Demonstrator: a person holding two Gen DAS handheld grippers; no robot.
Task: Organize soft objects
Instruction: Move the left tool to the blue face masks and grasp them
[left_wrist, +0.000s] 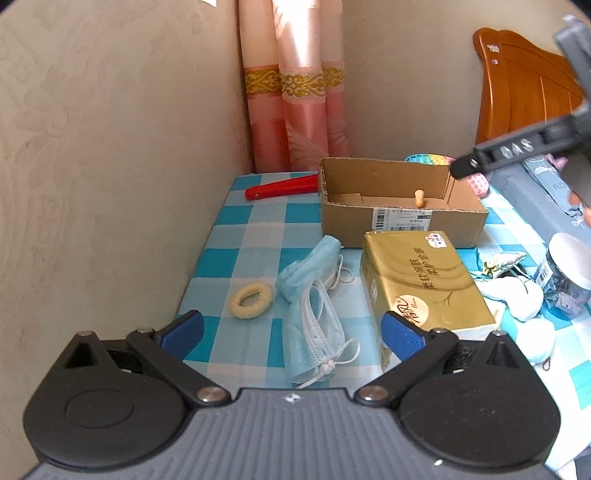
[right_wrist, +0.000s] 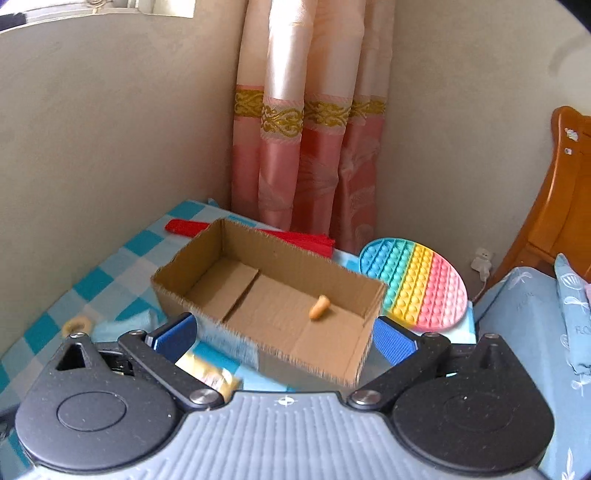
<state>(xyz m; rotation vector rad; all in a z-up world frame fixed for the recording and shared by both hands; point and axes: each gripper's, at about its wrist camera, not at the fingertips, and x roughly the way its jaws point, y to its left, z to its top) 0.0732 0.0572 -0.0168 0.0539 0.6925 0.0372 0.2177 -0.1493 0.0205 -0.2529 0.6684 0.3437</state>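
The right gripper (right_wrist: 284, 328) is wide apart and holds nothing. A small orange plug (right_wrist: 319, 307) lies in the box (right_wrist: 207, 254), in the middle of the right view. The left gripper (left_wrist: 291, 328) is apart too. Blue masks (left_wrist: 314, 295) lie between its fingers, low in the left view, beside a gold pack (left_wrist: 424, 280) and a ring (left_wrist: 252, 299) on the checked cloth (left_wrist: 236, 229).

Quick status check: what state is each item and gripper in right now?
Cardboard box: open-topped, holds one small orange piece.
Face masks: loose on the cloth, outside the box.
Hair ring: on the cloth, outside.
Tissue pack: lying flat, outside.
Left gripper: open, empty.
Right gripper: open, empty.
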